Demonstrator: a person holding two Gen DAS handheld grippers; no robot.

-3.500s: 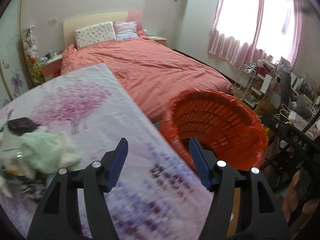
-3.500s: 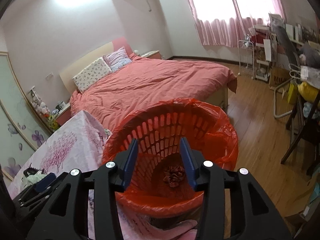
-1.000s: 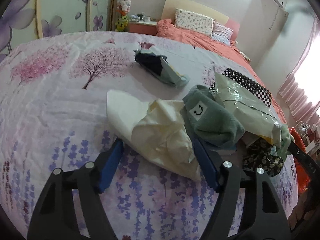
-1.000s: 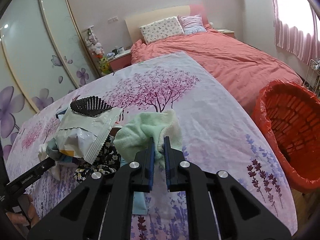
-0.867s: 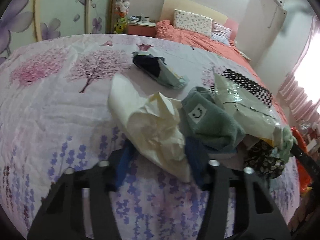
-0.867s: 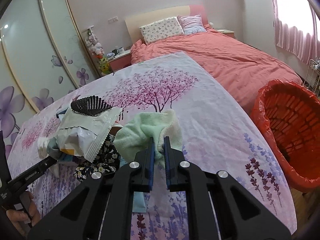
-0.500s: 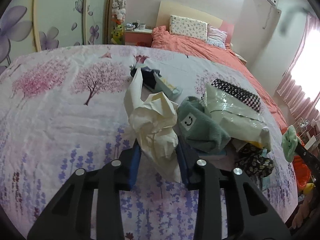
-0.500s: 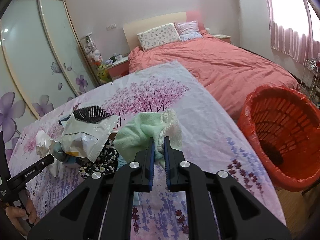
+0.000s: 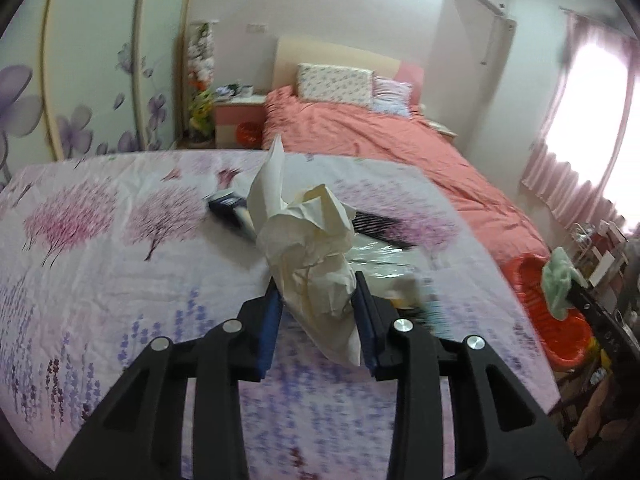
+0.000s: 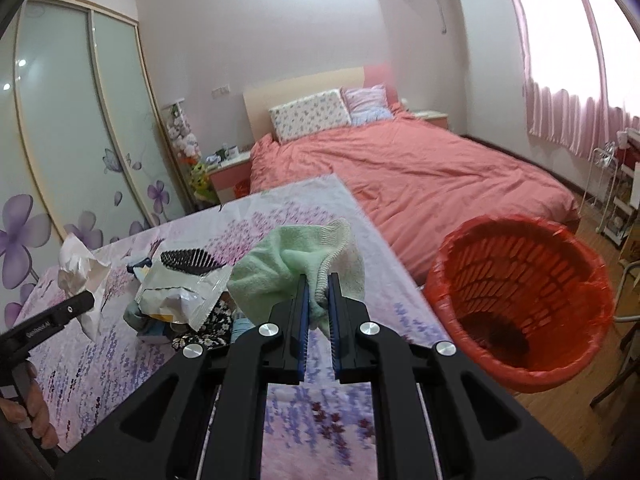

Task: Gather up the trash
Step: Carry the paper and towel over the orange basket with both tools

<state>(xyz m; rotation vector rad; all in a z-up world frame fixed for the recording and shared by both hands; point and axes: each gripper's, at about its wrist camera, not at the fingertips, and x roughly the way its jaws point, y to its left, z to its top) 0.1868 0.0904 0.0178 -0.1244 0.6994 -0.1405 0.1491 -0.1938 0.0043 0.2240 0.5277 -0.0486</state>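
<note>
Having clamped onto the crumpled paper (image 9: 310,256) and lifted it off the bench (image 9: 100,264), the left gripper (image 9: 318,312) joins the right gripper (image 10: 318,300), pinching a green sock (image 10: 296,268), ready for the red bin (image 10: 520,296).

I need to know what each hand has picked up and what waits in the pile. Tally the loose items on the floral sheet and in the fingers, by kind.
Crumpled paper: 1, gripped by the left gripper.
Green sock: 1, gripped by the right gripper.
Snack wrapper: 1.
Black hairbrush: 1.
Dark floral cloth: 1.
Total: 5 clearly seen; the pile hides more.
</note>
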